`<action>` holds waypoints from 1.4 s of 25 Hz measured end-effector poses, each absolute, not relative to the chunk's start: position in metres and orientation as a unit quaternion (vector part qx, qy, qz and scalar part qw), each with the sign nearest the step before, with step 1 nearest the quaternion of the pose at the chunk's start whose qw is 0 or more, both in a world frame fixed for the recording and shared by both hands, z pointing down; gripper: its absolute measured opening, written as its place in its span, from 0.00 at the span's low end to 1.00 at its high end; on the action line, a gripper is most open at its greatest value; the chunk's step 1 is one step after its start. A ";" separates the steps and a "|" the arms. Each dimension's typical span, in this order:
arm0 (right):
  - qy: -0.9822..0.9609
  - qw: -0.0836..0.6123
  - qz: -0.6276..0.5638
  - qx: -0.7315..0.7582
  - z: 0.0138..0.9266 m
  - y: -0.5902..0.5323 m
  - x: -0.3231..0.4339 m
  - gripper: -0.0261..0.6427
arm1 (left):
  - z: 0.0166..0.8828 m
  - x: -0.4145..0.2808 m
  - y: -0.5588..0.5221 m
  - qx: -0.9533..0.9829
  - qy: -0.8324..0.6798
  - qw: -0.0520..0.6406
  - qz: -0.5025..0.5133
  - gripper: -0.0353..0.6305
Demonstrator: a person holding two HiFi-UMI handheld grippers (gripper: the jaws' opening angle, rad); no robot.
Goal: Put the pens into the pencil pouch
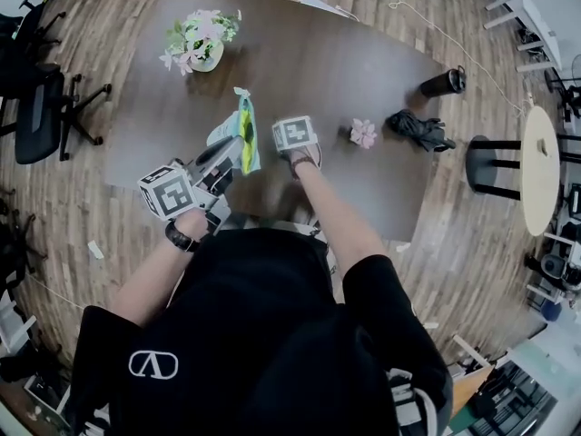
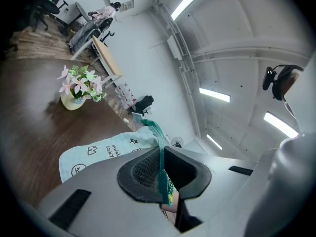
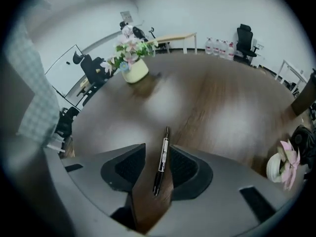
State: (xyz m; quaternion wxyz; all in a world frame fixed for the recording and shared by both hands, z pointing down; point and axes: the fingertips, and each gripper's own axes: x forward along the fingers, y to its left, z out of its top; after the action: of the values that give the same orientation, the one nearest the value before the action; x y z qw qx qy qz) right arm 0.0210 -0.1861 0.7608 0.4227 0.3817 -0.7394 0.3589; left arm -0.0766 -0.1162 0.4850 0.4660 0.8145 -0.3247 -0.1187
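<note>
A black pen (image 3: 161, 159) lies on the brown table (image 1: 345, 71), pointing away between the jaws of my right gripper (image 3: 157, 169). Those jaws stand open around it, and the pads do not press it. In the head view the right gripper (image 1: 295, 136) tips steeply down at the table's near middle. Just to its left, my left gripper (image 1: 238, 148) is shut on the pencil pouch (image 1: 245, 134), a light blue pouch with green mesh. In the left gripper view the green mesh edge (image 2: 159, 152) is pinched in the left gripper (image 2: 165, 174), and the blue fabric (image 2: 98, 152) hangs beyond.
A vase of pink flowers (image 1: 201, 42) stands at the table's far left. To the right of the grippers a small pink flower pot (image 1: 363, 133) sits, then a black bundle (image 1: 419, 130) and a dark tumbler (image 1: 443, 82). A black stool (image 1: 495, 166) is off the right edge.
</note>
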 end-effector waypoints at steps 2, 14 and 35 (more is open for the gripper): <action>-0.722 0.446 0.370 0.377 0.781 -0.186 0.021 0.26 | 0.488 -0.081 -0.116 0.811 -0.329 0.469 -0.118 0.09; -0.664 0.525 0.385 0.368 0.816 -0.190 0.030 0.10 | 0.497 -0.093 -0.116 0.806 -0.336 0.474 -0.114 0.09; -0.811 0.136 0.160 0.545 0.509 -0.221 0.097 0.10 | 0.476 -0.049 -0.134 0.836 -0.267 0.467 -0.112 0.09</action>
State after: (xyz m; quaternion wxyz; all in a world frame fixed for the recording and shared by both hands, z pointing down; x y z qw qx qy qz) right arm 0.0968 -0.2211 0.5093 0.1363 0.5454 -0.8115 0.1595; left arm -0.0495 -0.1341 0.4757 0.4668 0.8356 -0.2671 -0.1117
